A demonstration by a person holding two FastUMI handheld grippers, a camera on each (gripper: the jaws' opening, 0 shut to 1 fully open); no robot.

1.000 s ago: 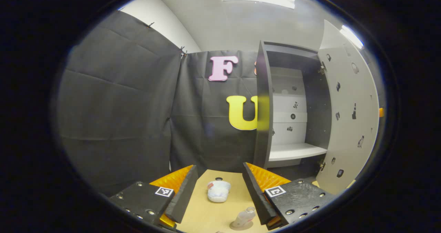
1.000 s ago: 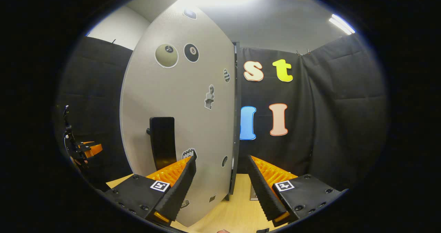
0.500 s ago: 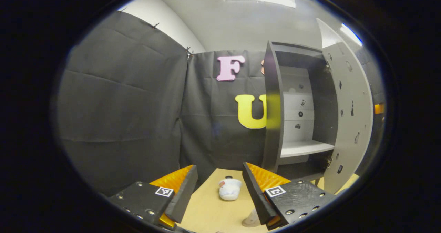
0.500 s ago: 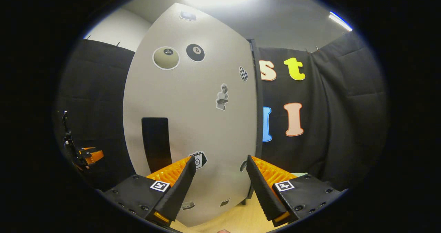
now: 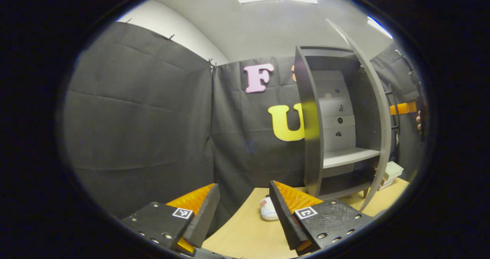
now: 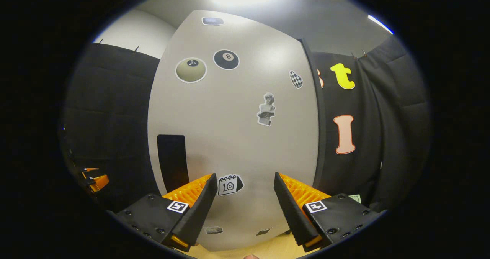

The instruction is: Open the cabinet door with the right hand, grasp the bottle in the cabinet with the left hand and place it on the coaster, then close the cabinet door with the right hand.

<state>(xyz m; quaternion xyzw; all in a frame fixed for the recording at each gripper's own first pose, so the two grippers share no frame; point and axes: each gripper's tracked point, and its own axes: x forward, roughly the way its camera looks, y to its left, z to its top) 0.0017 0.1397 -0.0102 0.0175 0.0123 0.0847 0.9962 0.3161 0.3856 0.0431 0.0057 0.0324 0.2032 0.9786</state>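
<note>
The dark cabinet (image 5: 312, 125) stands open at the right of the left gripper view, with a pale shelf (image 5: 346, 157) bare inside. Its grey door (image 5: 379, 117) appears edge-on there. In the right gripper view the door's stickered face (image 6: 237, 136) is close ahead, its black handle (image 6: 173, 161) at lower left. My right gripper (image 6: 243, 205) is open just before that face; contact cannot be told. It also shows beyond the door as the right gripper (image 5: 404, 107), held by a hand (image 5: 419, 121). My left gripper (image 5: 243, 209) is open over the table with nothing between its fingers.
A crumpled white object (image 5: 266, 209) lies on the wooden table (image 5: 245, 232) by the left gripper's right finger. Small boxes (image 5: 392, 171) sit on the table behind the door. Black cloth walls close in at left and back. The left gripper (image 6: 93, 176) peeks in at far left.
The door has swung further toward the cabinet and now faces the right gripper squarely. The left gripper view has shifted, and the bottle on its coaster has slid out of the bottom.
</note>
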